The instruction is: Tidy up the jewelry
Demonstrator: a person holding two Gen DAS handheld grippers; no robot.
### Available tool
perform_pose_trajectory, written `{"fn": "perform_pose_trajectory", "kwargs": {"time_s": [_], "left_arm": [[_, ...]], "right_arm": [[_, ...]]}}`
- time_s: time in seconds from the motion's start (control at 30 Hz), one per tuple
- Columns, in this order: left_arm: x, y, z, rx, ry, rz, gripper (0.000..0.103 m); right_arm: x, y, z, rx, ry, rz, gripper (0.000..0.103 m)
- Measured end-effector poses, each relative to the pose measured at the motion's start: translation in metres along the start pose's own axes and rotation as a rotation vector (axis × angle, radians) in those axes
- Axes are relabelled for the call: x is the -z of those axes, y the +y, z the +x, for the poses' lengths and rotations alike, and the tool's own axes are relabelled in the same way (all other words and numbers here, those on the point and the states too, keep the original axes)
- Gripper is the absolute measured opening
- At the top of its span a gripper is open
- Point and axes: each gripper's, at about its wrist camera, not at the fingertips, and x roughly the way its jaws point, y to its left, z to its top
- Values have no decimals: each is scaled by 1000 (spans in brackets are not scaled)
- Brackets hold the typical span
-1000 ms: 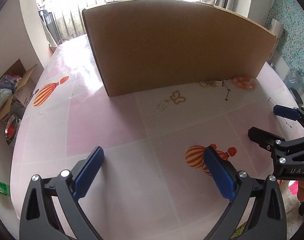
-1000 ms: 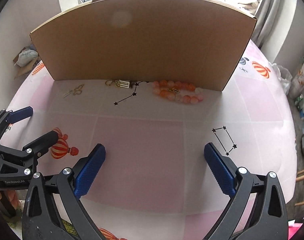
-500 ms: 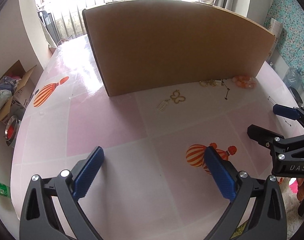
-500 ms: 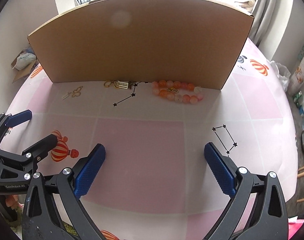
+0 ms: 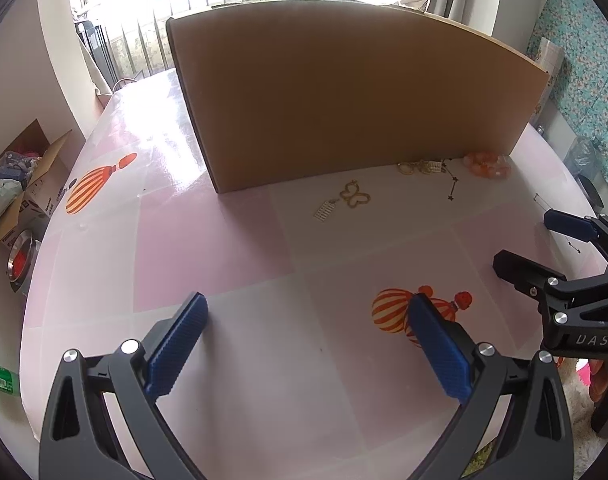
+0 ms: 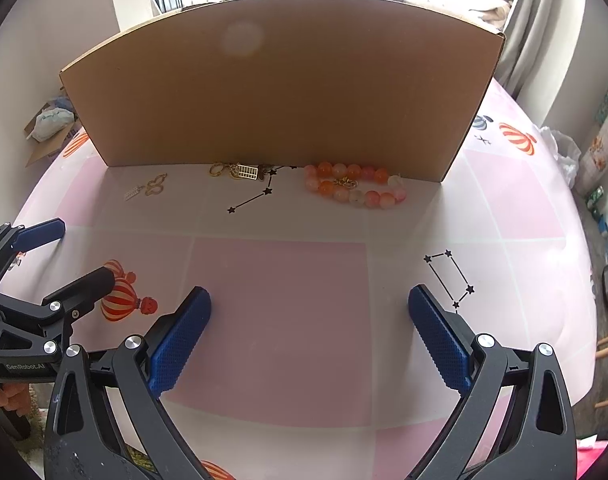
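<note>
Both grippers, left gripper (image 5: 306, 344) and right gripper (image 6: 309, 340), hover wide and empty; bead bracelet (image 6: 354, 190) lies against the cardboard box (image 6: 280, 92), likely light, slippery, best pinched across its strand.

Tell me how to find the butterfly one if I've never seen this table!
Look for the big brown cardboard wall standing on the pink tablecloth. Three pieces of jewelry lie along its foot. The butterfly charm is the leftmost, a little away from the wall: a thin gold outline with a small silver tag, unlike the orange bead bracelet and the gold keychain cluster.
</note>
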Motion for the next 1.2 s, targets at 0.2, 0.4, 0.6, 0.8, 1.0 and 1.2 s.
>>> {"fn": "perform_pose_trajectory", "kwargs": {"time_s": [0.2,0.4,0.6,0.8,1.0,1.2], "left_arm": [[-5,6,-12,20,-77,-11,92],[-17,11,-16,18,-123,-2,71],[-21,10,-7,32,-100,15,48],[-22,5,-1,44,-82,43,29],[-32,-5,6,55,-76,103,29],[-34,-16,15,49,-50,139,19]], "right_arm": [[2,1,-4,0,-5,1,95],[1,1,-4,2,-10,1,95],[1,3,-5,1,-12,0,95],[1,3,-6,1,-13,0,95],[1,3,-6,1,-13,0,95],[1,4,-6,1,-13,1,95]]}}
